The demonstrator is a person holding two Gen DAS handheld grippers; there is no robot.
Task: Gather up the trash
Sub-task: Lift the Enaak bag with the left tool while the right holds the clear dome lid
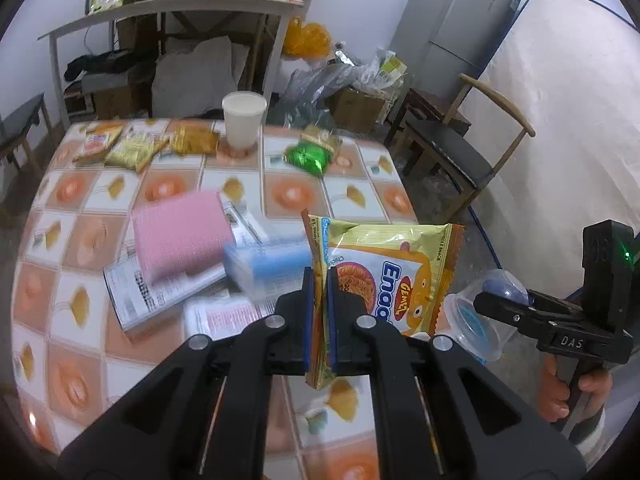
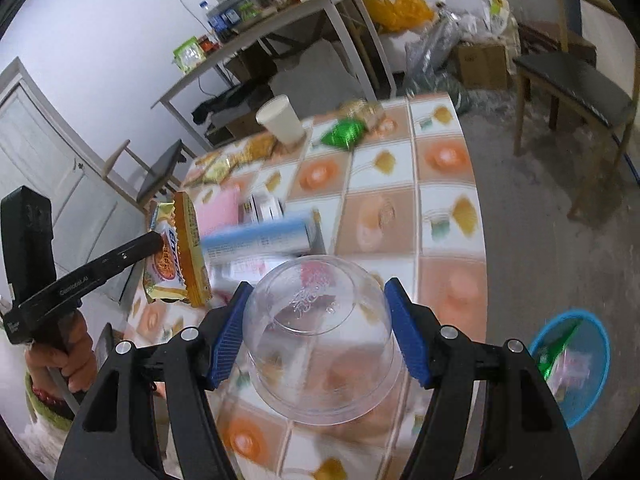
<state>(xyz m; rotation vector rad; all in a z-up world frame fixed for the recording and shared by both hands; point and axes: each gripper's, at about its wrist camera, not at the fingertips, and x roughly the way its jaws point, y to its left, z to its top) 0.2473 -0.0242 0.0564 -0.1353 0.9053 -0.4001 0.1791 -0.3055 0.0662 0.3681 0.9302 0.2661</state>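
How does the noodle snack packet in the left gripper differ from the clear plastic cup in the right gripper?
The noodle snack packet is flat, opaque and printed yellow; the clear plastic cup is round, see-through and unprinted. The left gripper pinches the packet with jaws nearly shut; the right gripper spans the cup with jaws wide. Both are held above the table.

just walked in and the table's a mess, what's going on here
A person with a gripper in each hand is clearing trash. The left gripper is shut on a yellow noodle snack packet; the right gripper holds a clear plastic cup. Both are lifted above the tiled table. A blue basket on the floor already holds some wrappers, while a white paper cup and more packets remain on the table.
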